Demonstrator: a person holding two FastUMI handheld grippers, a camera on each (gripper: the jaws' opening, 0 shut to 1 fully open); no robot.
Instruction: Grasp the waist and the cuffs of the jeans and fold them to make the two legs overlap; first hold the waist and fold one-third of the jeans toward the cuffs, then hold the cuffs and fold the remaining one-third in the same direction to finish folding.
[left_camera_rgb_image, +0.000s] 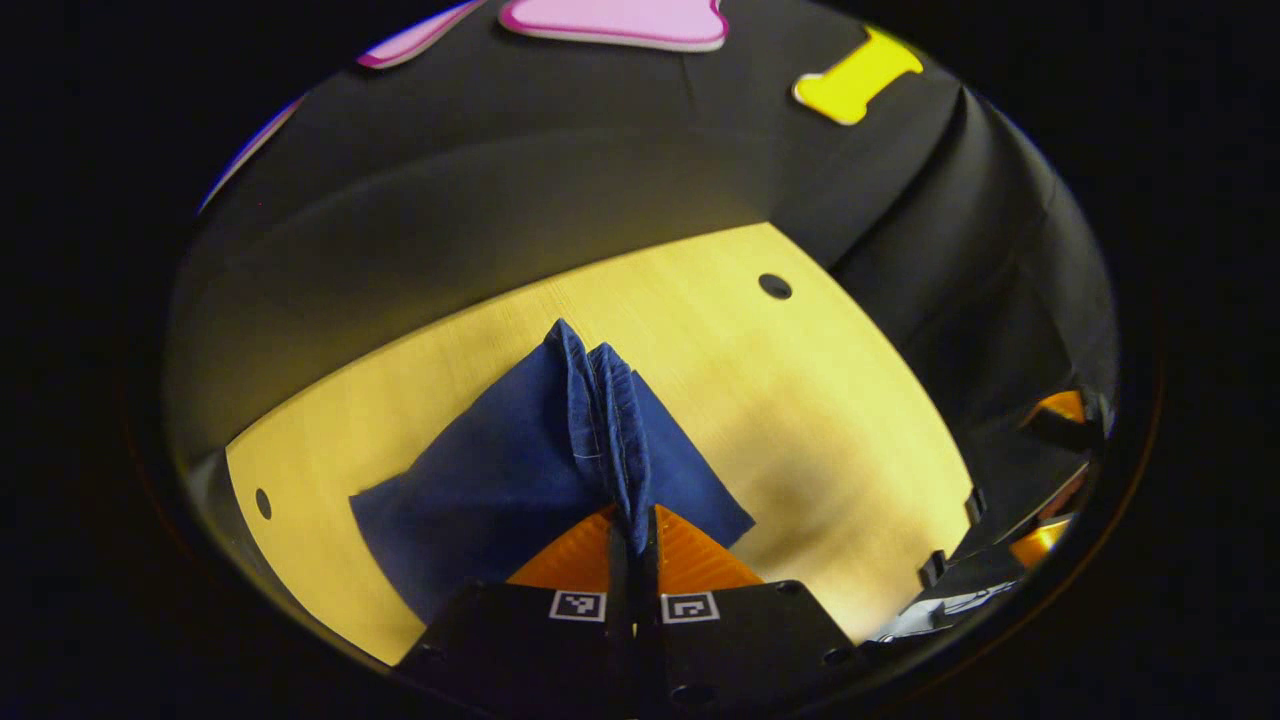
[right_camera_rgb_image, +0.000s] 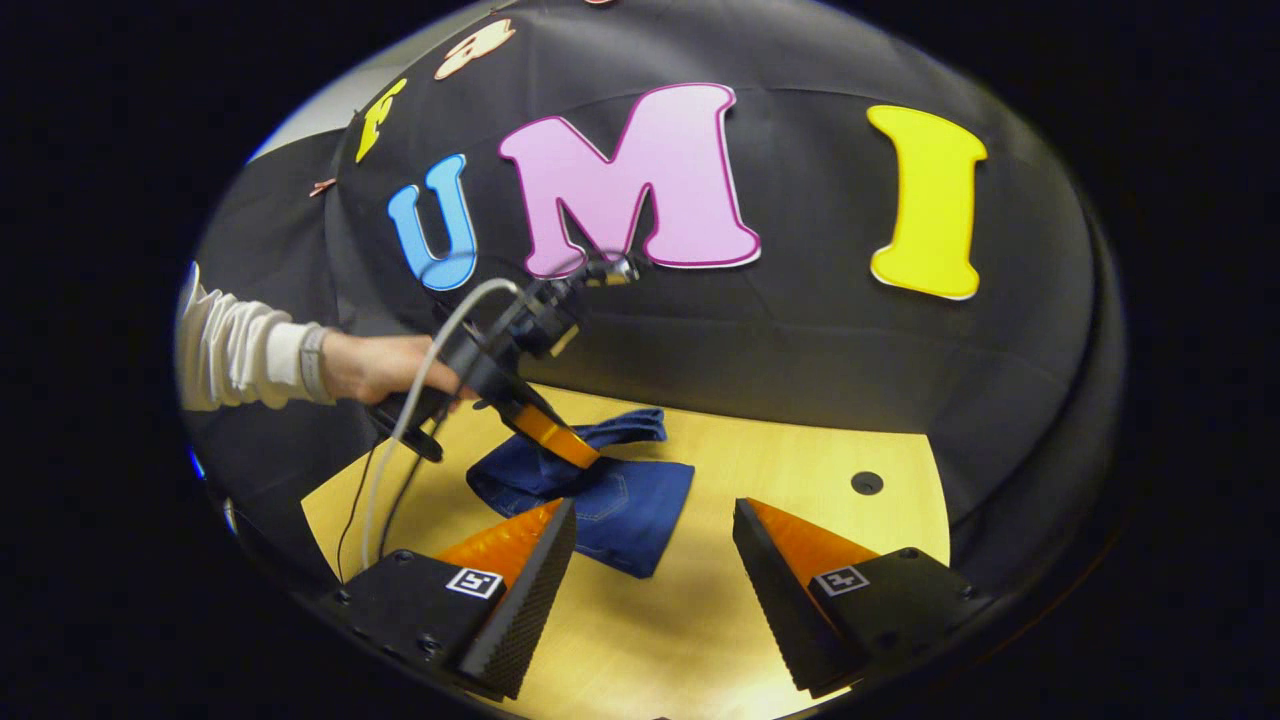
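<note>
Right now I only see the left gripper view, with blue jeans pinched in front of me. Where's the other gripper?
Observer: The right gripper hangs over the table, near the jeans but apart from them.
Operator: Is it holding anything?
Observer: No. Its fingers stand wide open, with bare wood between them.
Operator: Who's holding my gripper?
Observer: A hand in a pale ribbed sleeve grips the left gripper, and a grey cable loops away from it.
</note>
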